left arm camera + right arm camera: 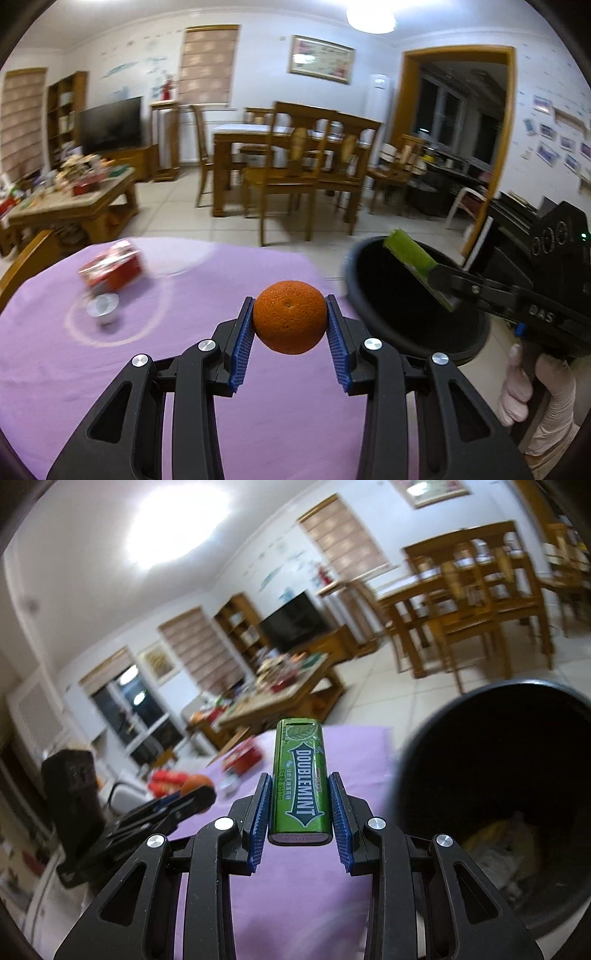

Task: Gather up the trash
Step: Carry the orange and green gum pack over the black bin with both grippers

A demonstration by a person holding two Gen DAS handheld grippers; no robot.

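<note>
A: Where are the edges, and what room is open?

B: From the left wrist view, a worktop (184,369) draped in smooth purple cloth fills the lower half. Its far edge curves from 9 o'clock to about 1 o'clock, with pale floor tiles beyond. A black round bin (413,306) stands just past the worktop's right edge at 3 o'clock, its mouth open.

A: What is being held?

B: The left gripper (290,317) is clamped on an orange (290,315), round with dimpled skin, pinched between ribbed blue pads (243,332) at the centre, above the cloth. The right gripper (300,805) is clamped on a green gum pack (301,775), a slim glossy box with rounded corners, printed "DOUBLEMINT". In the left view, that pack hangs over the bin's mouth at 2 o'clock, gripped by a gloved hand (524,391).

A: Anything else on the cloth?

B: At 10 o'clock, blurred, a red box (112,267) and just beside it a small silvery cup (103,308). In the right wrist view, crumpled pale and yellow rubbish (506,845) lies at the bottom of the bin.
</note>
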